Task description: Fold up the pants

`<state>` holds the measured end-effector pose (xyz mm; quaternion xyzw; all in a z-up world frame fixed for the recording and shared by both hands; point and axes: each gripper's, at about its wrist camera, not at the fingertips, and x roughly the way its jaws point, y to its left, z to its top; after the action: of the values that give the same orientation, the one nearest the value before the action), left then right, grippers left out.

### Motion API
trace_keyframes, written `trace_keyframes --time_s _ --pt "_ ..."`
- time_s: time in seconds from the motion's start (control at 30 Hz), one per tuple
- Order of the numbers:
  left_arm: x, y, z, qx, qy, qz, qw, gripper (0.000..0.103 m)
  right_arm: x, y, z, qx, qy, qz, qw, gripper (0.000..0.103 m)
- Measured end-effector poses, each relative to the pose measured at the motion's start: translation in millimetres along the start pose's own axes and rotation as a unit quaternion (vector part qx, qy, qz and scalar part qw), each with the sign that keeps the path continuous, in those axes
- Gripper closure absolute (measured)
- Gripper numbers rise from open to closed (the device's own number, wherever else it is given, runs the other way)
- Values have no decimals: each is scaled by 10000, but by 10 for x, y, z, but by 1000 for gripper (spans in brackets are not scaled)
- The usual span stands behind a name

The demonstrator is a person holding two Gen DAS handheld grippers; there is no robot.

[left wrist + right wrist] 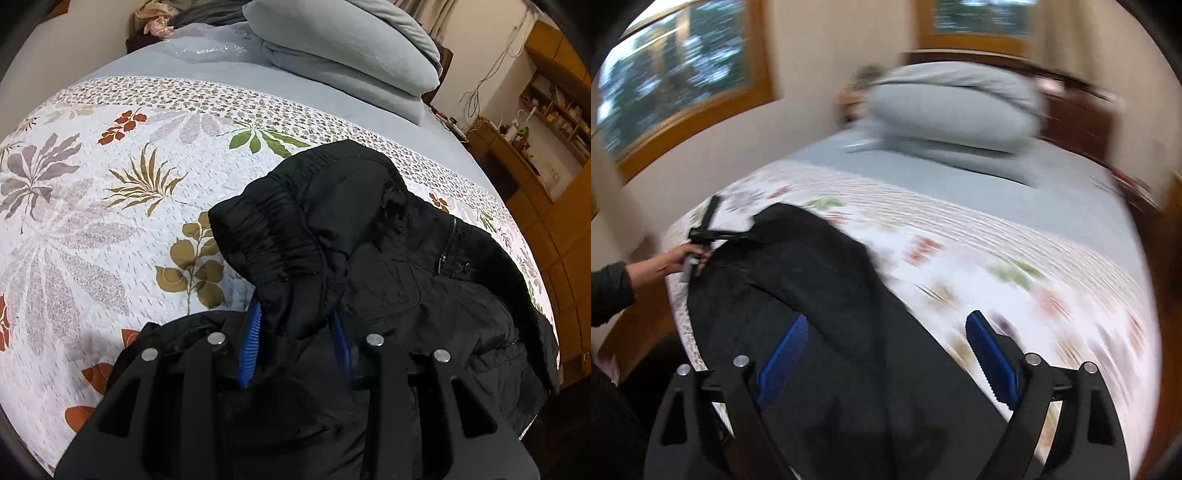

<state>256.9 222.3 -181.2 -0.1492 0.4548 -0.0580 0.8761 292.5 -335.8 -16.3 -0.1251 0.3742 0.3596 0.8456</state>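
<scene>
Now my left gripper (295, 343) pinches the black pants (369, 240) at the waistband on the floral bedspread (110, 221); my right gripper (886, 362) gapes wide, empty. I judge 1 fold started, rest pending.

The left wrist view is taken from just above the pants (388, 258), angled down across the bed (110, 192) toward the pillows (343, 51) and shelves (554, 110). The right wrist view is taken close over the pants (812, 295), faced toward the pillows (953, 103) and windows (676, 70). Pants, bed and pillows are shared
</scene>
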Motion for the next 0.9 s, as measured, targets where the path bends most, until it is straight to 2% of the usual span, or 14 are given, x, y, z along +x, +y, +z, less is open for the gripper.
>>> trace_keyframes --time_s 0.1,0.23,0.37,0.43,0.47,0.5,0.53,0.57,0.6,0.7,0.9 --pt "12 24 10 3 24 -73 10000 69 975 101 385 -155 444 265 9985 18" --pt "22 44 25 9 52 -136 9999 69 1942 147 570 -87 1037 397 9938 21" --pt "33 63 28 52 51 -194 9998 69 2400 193 579 -233 1412 366 9890 22" --pt "36 75 30 40 50 -226 9997 69 2596 212 565 -340 1575 211 9867 23" --pt "37 77 30 48 50 -232 9997 69 2656 210 565 -366 1624 124 9860 34" --pt "38 76 32 54 50 -231 9997 69 2725 186 568 -359 1684 21 9851 50" --pt "40 75 33 60 50 -227 9997 69 2759 148 567 -305 1714 3 9847 57" --pt "42 70 34 72 48 -209 9997 68 2805 106 576 -213 1759 -38 9842 71" --pt "47 69 36 77 48 -194 9998 68 2803 69 580 -147 1797 -60 9836 89" --pt "50 69 40 47 53 -171 9998 68 2703 24 592 -13 1710 100 9852 92" --pt "49 79 41 -43 49 -131 9999 67 2390 344 552 -507 1478 215 9875 95"
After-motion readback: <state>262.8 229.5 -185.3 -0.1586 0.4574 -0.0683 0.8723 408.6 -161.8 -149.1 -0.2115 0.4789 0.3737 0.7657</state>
